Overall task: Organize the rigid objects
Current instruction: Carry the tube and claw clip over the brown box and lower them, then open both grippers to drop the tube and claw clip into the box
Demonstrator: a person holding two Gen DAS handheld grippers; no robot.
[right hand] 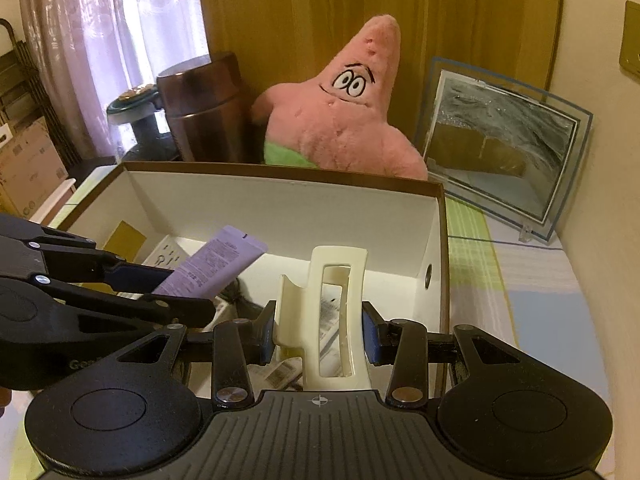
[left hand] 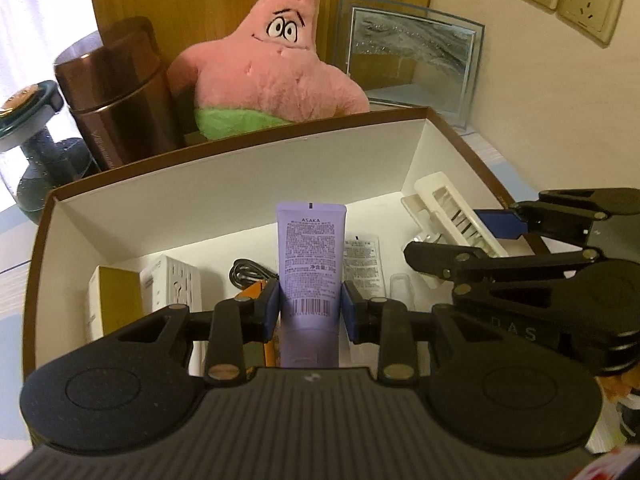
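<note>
Tube upright in left jaws, tilted downward

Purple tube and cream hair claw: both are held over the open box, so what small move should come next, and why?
Probably lower both a little further, then release: the left gripper holds the purple tube and the right gripper holds the hair claw above the box floor.

I see the box at frame centre, the tube over it in my left tongs, the clip in my right tongs. Plush toy, flask and picture frame stand behind the box.
</note>
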